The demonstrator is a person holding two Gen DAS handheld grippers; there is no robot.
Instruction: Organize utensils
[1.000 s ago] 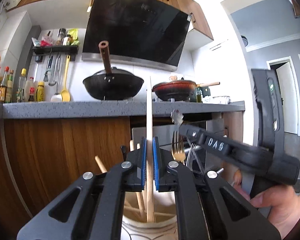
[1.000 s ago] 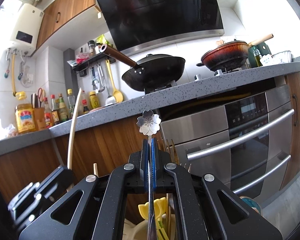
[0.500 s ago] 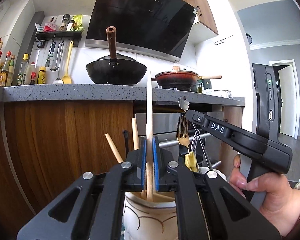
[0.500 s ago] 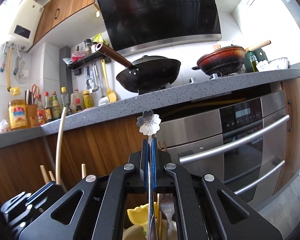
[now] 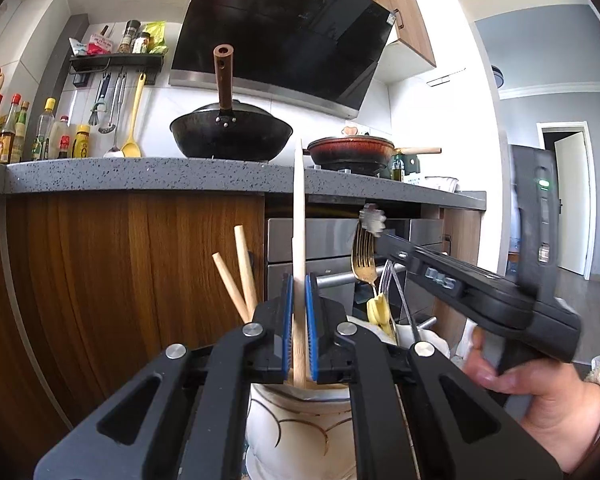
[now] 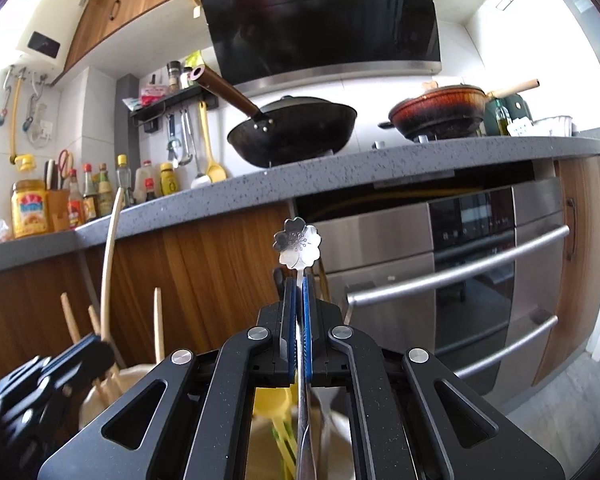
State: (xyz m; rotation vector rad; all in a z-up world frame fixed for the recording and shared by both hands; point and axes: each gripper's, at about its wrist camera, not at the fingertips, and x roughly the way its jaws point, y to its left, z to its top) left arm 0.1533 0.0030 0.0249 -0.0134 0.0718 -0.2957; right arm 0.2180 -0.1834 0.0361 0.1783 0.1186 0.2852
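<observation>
Blue-padded black left gripper (image 5: 299,320), pale wooden utensil (image 5: 299,240), white brown-swirled jar (image 5: 300,432), silver flower-ended utensil (image 6: 298,246).

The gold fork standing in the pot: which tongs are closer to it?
Right. The right tongs hold a flower-ended utensil beside the gold fork; the left tongs grip a wooden stick over the neighbouring jar.

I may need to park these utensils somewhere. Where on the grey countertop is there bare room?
On the grey countertop, bare stone shows along the front edge and between the black wok and the red pan. The left end is crowded with sauce bottles and a yellow jar.
</observation>
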